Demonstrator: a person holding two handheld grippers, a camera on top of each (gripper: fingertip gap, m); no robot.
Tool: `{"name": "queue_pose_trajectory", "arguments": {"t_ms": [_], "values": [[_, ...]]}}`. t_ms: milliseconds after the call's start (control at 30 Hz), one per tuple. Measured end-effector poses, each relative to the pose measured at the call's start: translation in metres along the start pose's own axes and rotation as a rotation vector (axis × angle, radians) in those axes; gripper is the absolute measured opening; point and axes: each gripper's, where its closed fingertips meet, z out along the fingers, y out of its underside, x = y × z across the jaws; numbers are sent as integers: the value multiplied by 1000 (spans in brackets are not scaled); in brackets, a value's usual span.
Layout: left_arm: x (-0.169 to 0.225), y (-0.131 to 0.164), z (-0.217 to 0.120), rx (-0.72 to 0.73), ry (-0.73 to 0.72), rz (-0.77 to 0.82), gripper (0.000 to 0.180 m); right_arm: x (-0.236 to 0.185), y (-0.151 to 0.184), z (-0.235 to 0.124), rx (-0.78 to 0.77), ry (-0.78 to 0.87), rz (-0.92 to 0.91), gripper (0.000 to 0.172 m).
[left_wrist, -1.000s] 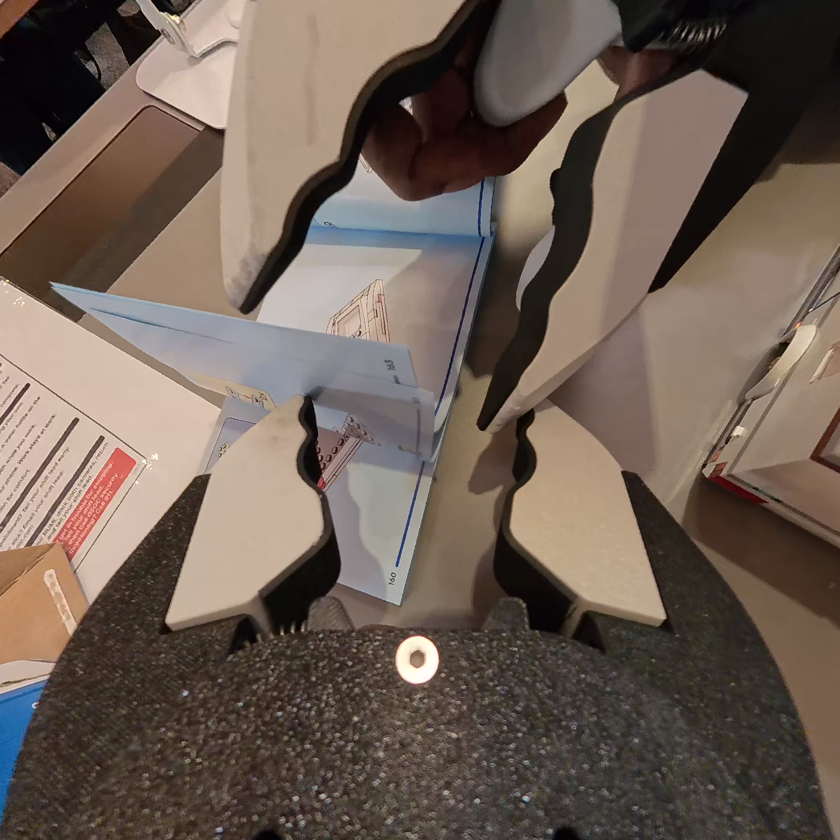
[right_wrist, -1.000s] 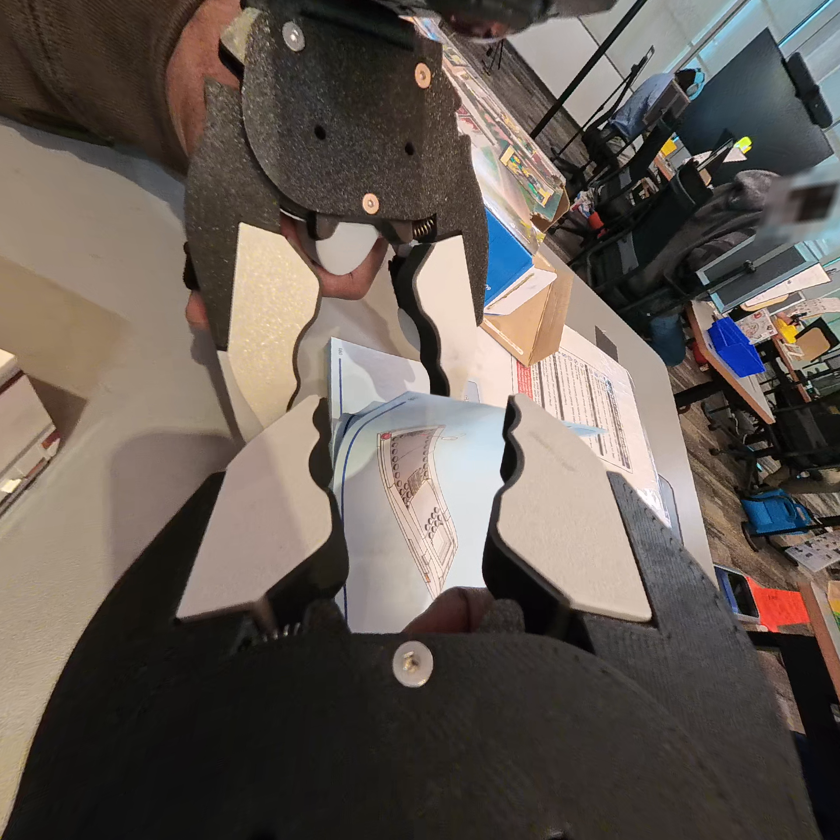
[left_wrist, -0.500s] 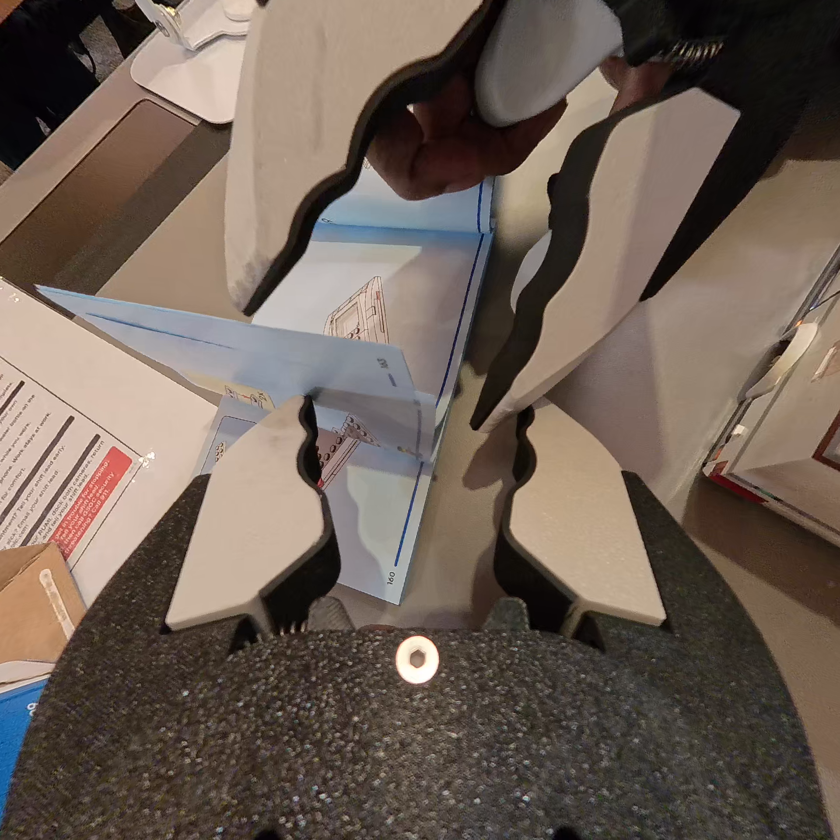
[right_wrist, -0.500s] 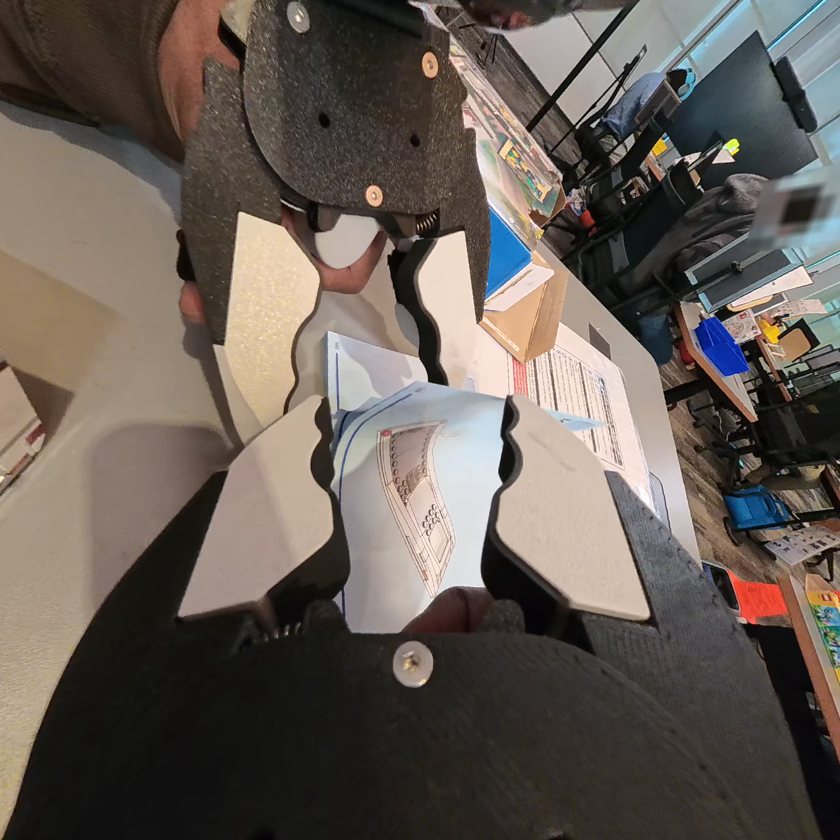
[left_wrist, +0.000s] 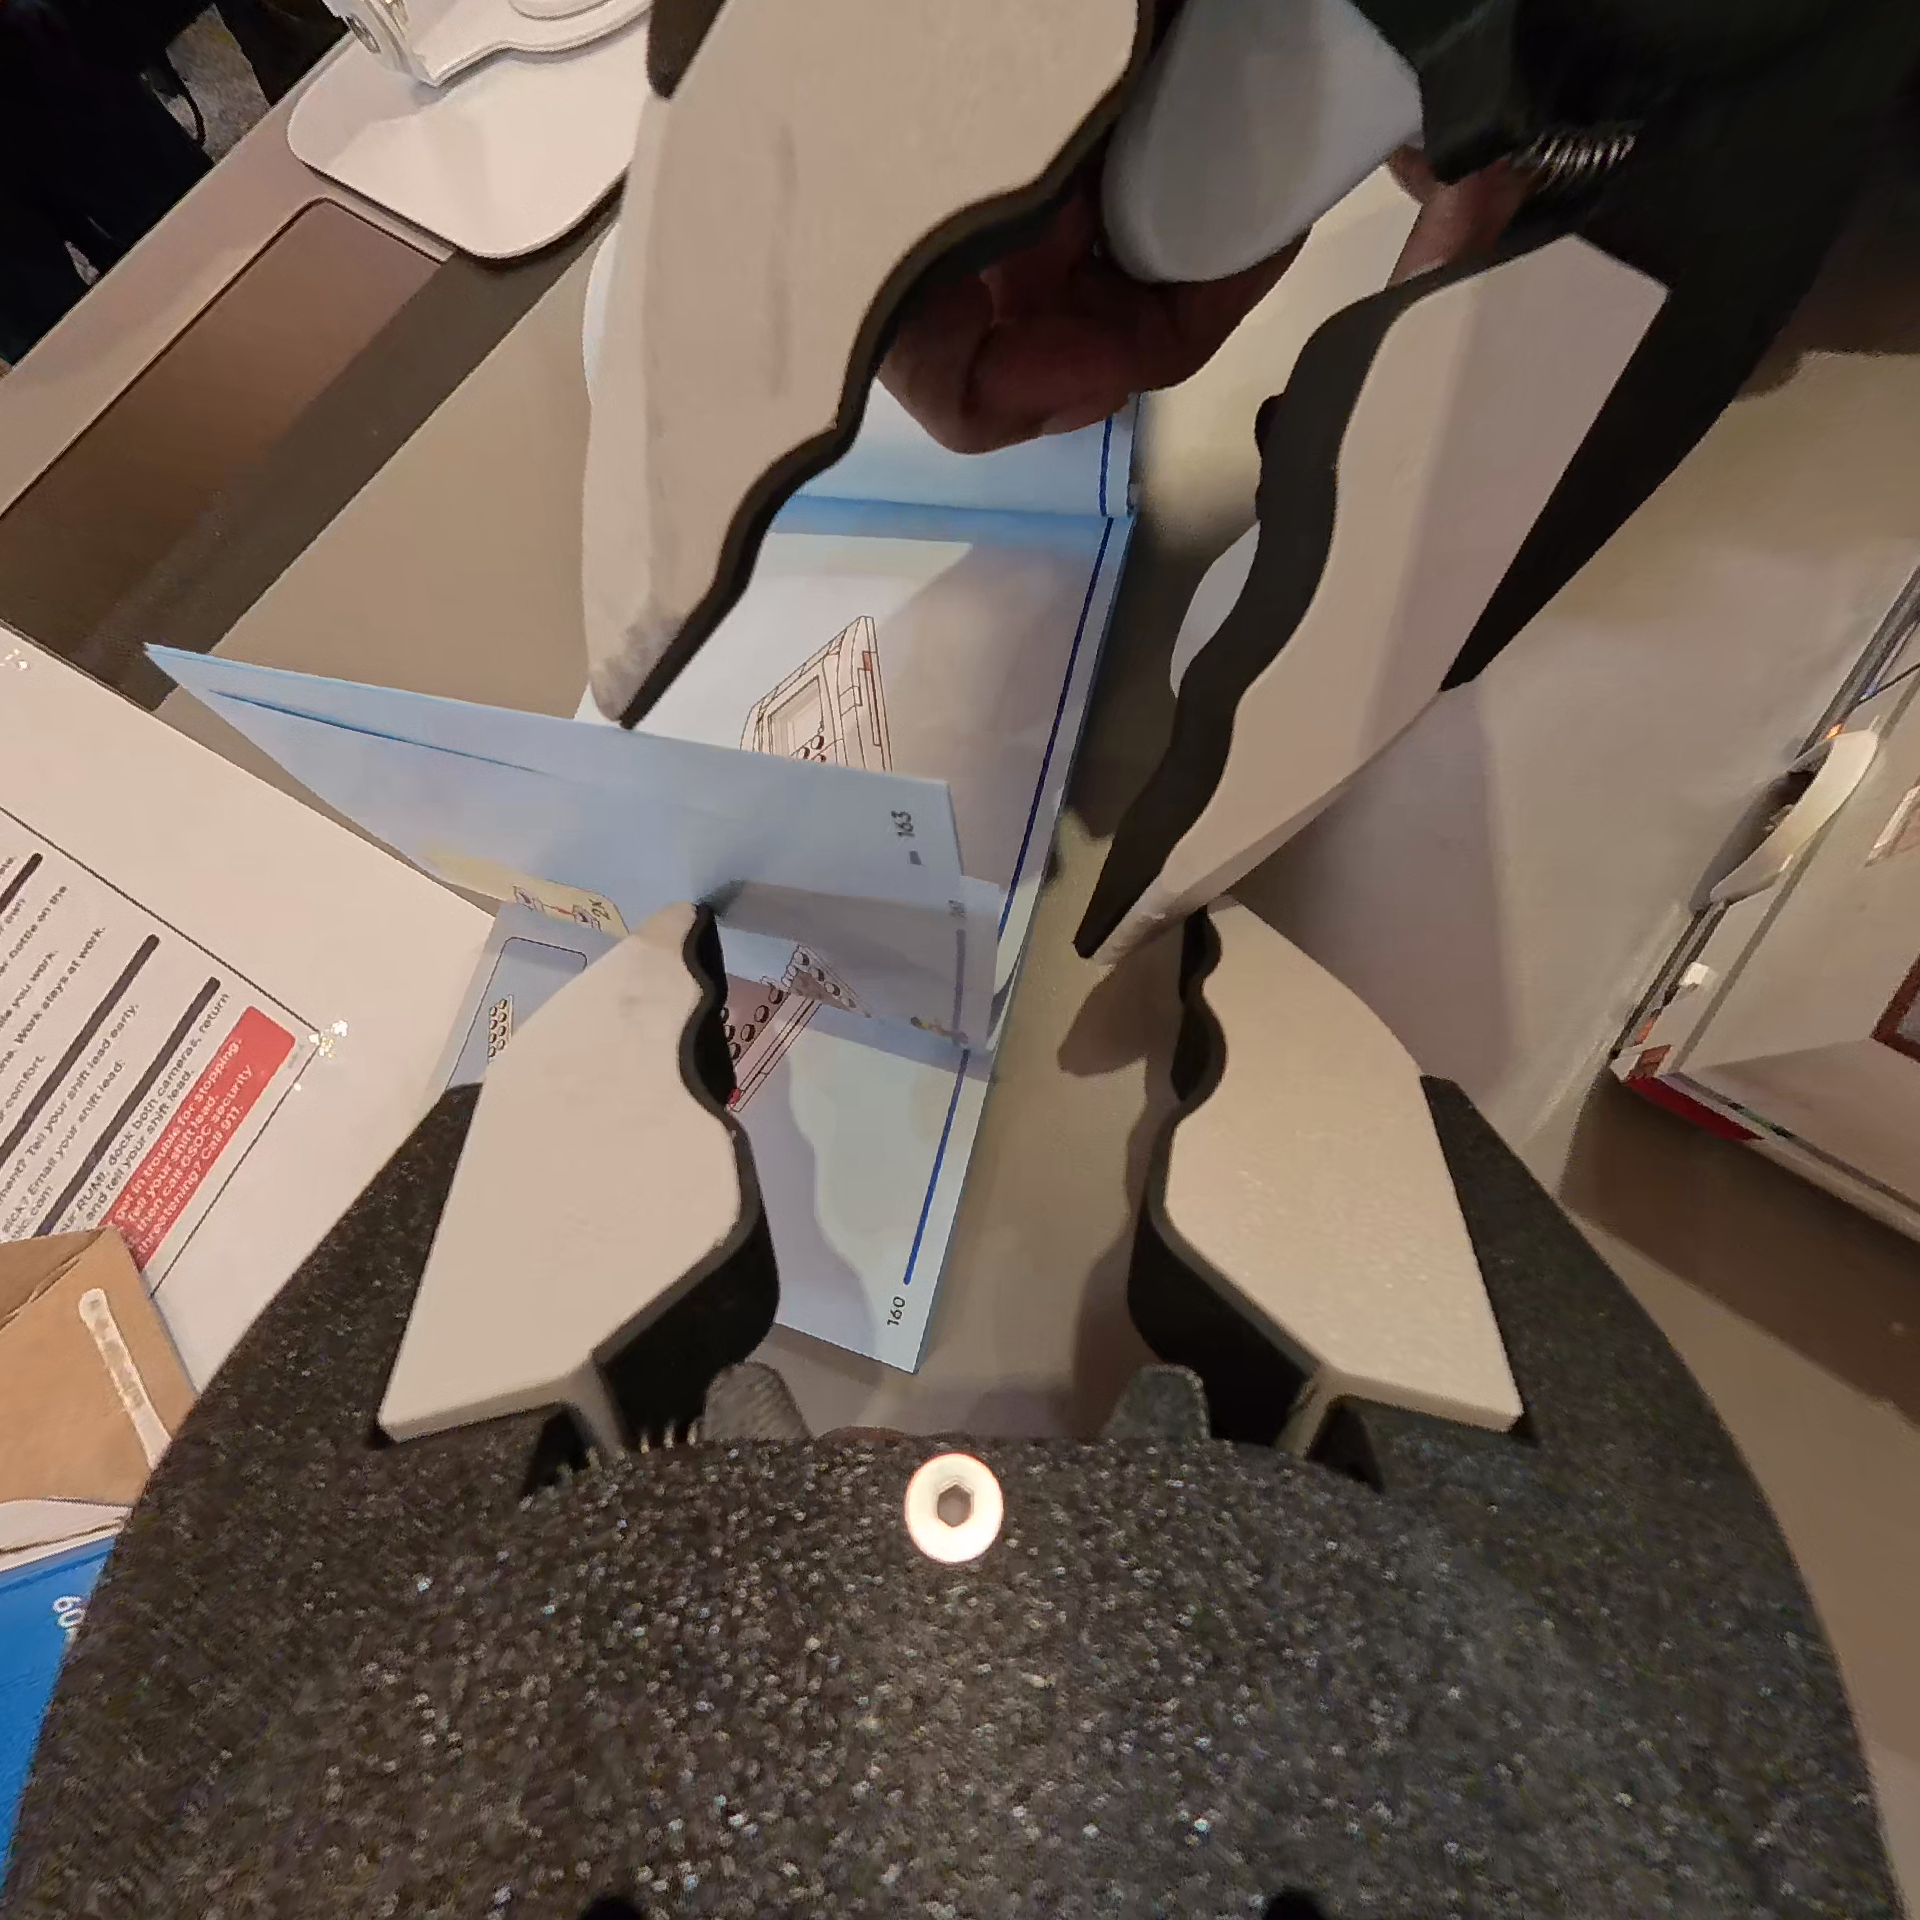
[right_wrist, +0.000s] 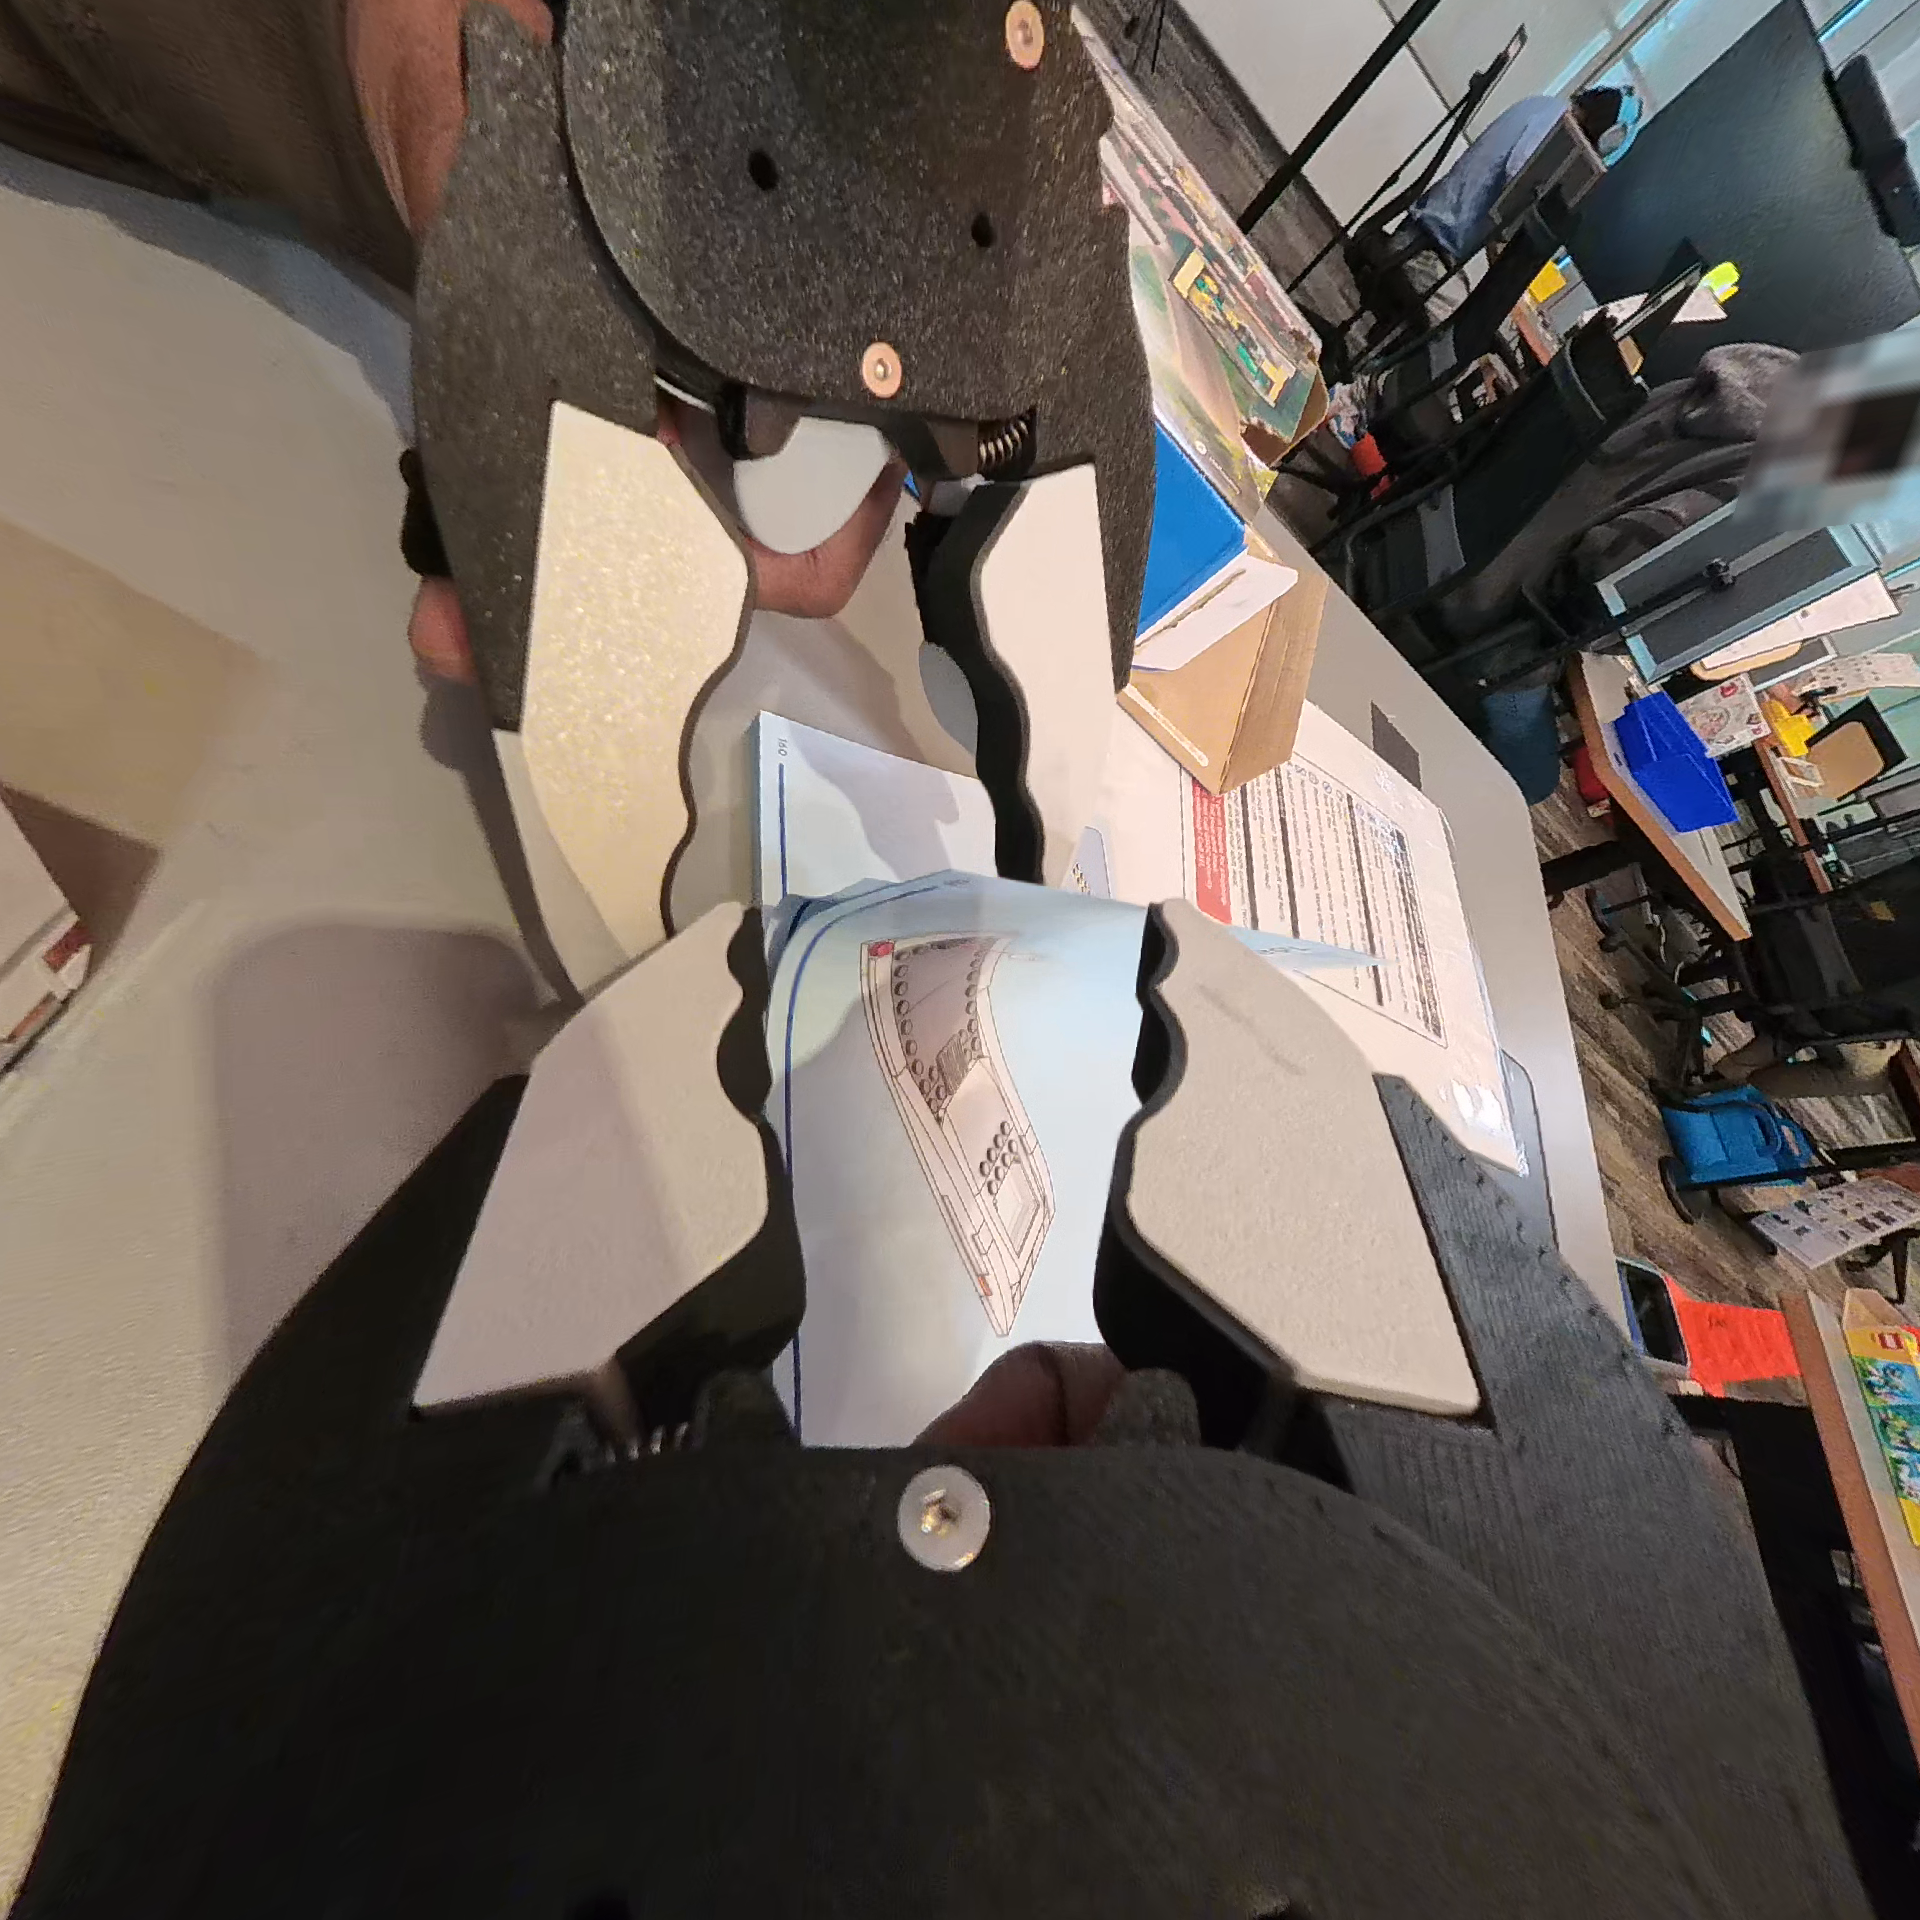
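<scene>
Now both grippers point at each other over a pale blue instruction booklet (left_wrist: 904, 1164) lying open on a smooth beige table (left_wrist: 1507, 831). Its pages have brick drawings, blue lines and small printed numbers. Some thin pages stand up. The left gripper (left_wrist: 945, 935) is wide, holding nothing. The right gripper (right_wrist: 951, 925) is wide too, with a curled page between its wavy black foam pads (right_wrist: 1158, 1029).

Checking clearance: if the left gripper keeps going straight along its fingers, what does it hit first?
Probably the raised pages of the open light-blue booklet, already at the left gripper's left fingertip. The right gripper is just beyond; depth is hard to judge.
</scene>
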Motion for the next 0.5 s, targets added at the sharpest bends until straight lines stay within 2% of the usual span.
{"name": "queue_pose_trajectory", "arguments": {"t_ms": [500], "values": [[-3, 6, -2, -26, 0, -12, 84, -3, 17, 4, -95, -4, -19, 65]]}}
